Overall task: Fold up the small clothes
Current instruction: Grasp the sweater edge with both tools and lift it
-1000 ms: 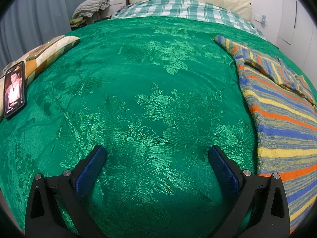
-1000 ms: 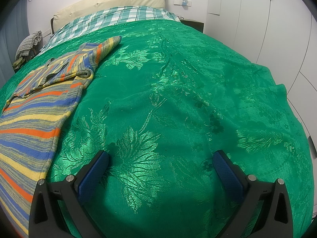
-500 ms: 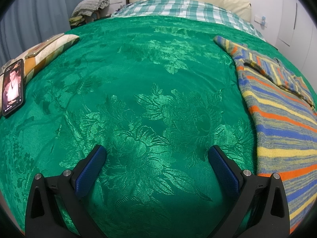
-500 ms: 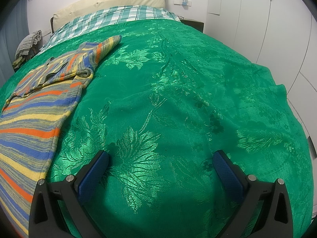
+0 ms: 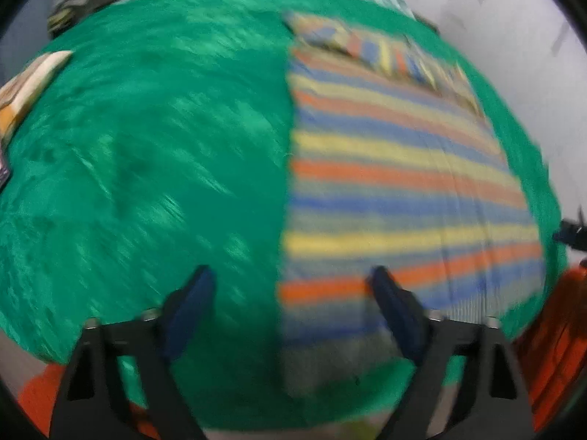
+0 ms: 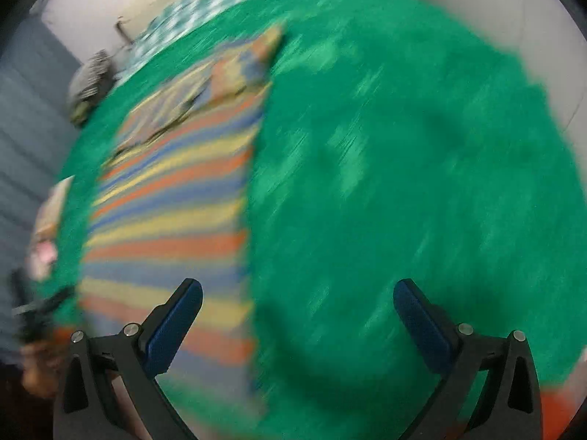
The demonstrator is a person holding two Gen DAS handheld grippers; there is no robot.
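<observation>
Here, blurred views. Left gripper low in frame, jaws apart after just narrowing, nothing pinched, straddling the left edge of the striped cloth spread flat on the green bedspread. Right gripper wide, empty, cloth at left.

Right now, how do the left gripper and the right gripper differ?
The left gripper has its jaws set a little narrower than the right gripper; the left's have just been closing, with nothing between them.
The left gripper straddles the left edge of the striped shirt, and the right gripper straddles its right edge.
Shared: both are open, hold nothing, and point down at the green bedspread.
</observation>
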